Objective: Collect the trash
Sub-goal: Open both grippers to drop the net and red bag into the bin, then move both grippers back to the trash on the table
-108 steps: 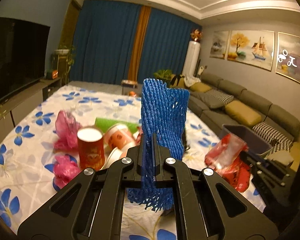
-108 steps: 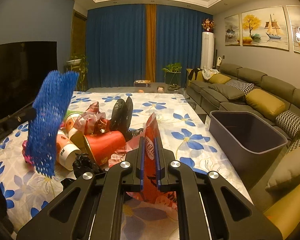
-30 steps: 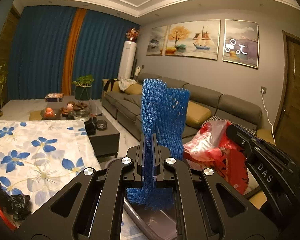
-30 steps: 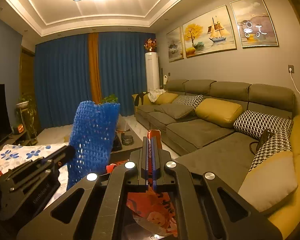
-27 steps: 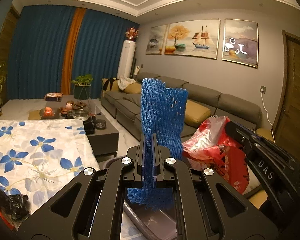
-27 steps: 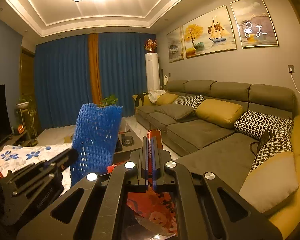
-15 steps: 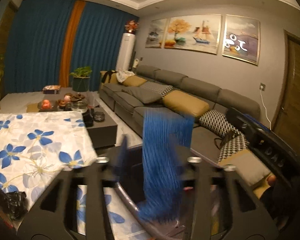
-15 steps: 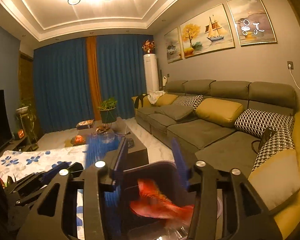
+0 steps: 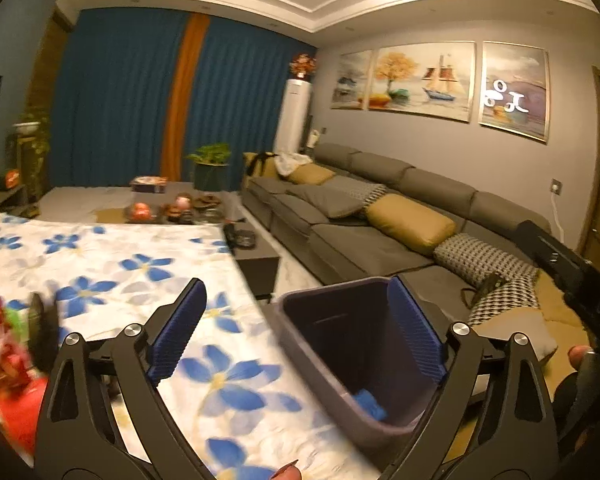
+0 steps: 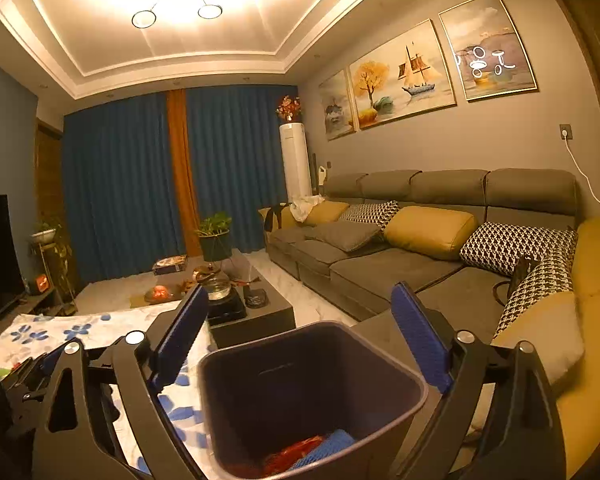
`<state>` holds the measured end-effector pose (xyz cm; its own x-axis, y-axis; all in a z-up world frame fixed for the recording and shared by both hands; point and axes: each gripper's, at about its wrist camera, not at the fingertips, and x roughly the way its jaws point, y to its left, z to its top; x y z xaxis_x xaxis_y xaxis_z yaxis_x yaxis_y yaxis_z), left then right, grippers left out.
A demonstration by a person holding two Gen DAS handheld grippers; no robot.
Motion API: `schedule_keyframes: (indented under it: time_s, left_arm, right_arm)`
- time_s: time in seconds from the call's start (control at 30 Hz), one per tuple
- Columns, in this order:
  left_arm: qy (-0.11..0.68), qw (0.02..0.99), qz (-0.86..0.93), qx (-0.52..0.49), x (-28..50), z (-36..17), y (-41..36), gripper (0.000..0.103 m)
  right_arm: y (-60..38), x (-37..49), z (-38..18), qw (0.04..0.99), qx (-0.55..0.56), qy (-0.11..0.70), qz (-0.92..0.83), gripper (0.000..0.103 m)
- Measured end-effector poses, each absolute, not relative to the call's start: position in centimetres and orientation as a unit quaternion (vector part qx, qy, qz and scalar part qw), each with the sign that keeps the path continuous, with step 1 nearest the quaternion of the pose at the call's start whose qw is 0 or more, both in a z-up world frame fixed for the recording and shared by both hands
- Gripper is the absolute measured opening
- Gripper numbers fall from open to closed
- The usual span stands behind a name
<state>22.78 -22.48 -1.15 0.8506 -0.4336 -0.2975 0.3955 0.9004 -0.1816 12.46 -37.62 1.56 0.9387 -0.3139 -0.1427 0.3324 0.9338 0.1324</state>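
Living room under warm ceiling lights: dark blue curtains at the back, a long grey sofa [image 10: 400, 256] with mustard and houndstooth cushions along the right.

Left wrist view: a worktop under a white cloth with blue flowers [image 9: 148, 280] fills the left half. Blurred red and pink trash [image 9: 4, 356] lies at its left edge. A dark grey plastic bin [image 9: 324, 364] stands just beside the worktop's right edge, lower centre. The left tool [image 9: 296, 332] has just been opening; its jaws now stand wide, nothing between them. A blue foam net [image 9: 368, 402] lies at the bin's bottom.

Right wrist view: the same bin [image 10: 380, 416] sits at lower centre. The right tool [image 10: 300, 340] has likewise just been opening; jaws wide, empty. The blue net [image 10: 328, 446] and a crumpled red wrapper [image 10: 296, 454] lie together inside the bin, touching.
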Motion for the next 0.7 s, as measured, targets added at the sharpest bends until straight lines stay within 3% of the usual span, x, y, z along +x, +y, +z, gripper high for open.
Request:
schedule_keyframes:
  time_s: [0.4,0.7]
  left_arm:
    - [0.172,0.98,-0.091,-0.046,15.3,-0.5,-10.6,0.093]
    - [0.191,0.98,-0.061,-0.013,10.2,-4.1,-3.3,0.093]
  right_arm:
    - [-28.8,10.5,-0.7,0.988,0.062,0.116,-0.082,0.098]
    - [-20.6,9.5,-4.0,0.986,0.04,0.157,-0.027,0.098]
